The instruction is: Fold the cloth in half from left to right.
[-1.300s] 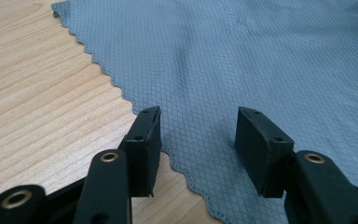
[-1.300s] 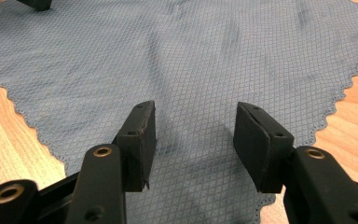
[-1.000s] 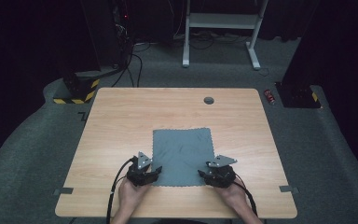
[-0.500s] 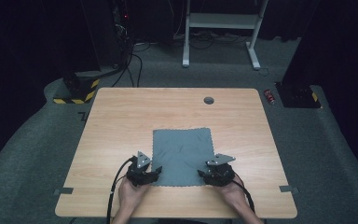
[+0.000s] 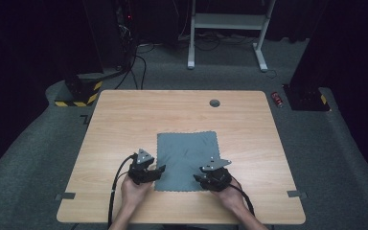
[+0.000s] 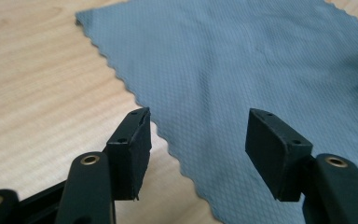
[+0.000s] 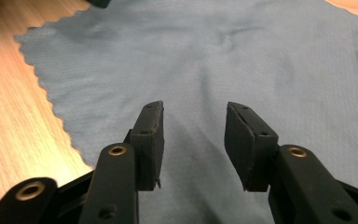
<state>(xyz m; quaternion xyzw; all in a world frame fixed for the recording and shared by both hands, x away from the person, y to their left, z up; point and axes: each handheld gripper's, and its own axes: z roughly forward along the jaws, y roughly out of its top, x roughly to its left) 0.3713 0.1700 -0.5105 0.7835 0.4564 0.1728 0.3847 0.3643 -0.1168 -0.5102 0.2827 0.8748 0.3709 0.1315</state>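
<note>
A grey-blue cloth (image 5: 187, 160) lies spread flat on the wooden worktop (image 5: 124, 120), a little near of the middle and closer to the near edge than the far one. It is roughly square, one layer thick, with edges cut in a fine zigzag. In the left gripper view the weave shows as a small, regular waffle-like pattern, and the cloth (image 6: 242, 70) has only faint creases; its scalloped left edge runs diagonally from the far left down toward the near right. In the right gripper view the cloth (image 7: 223, 60) looks soft and slightly mottled, with shallow wrinkles near the far part.

The left claw (image 5: 154, 171) sits at the near left corner of the cloth, held by the person's left hand (image 5: 135, 189). Its jaws stand wide apart with nothing between them: one pad is over bare wood just beside the edge, the other over the fabric. Whether the pads touch the surface cannot be told.

The right claw (image 5: 199, 175) sits at the near right part of the cloth, held by the right hand (image 5: 230, 194). Its jaws are also apart, somewhat less widely, both over the fabric and gripping nothing.

Farther off on the worktop, near its far edge, is a small round grey grommet (image 5: 214, 103), well apart from the cloth.
</note>
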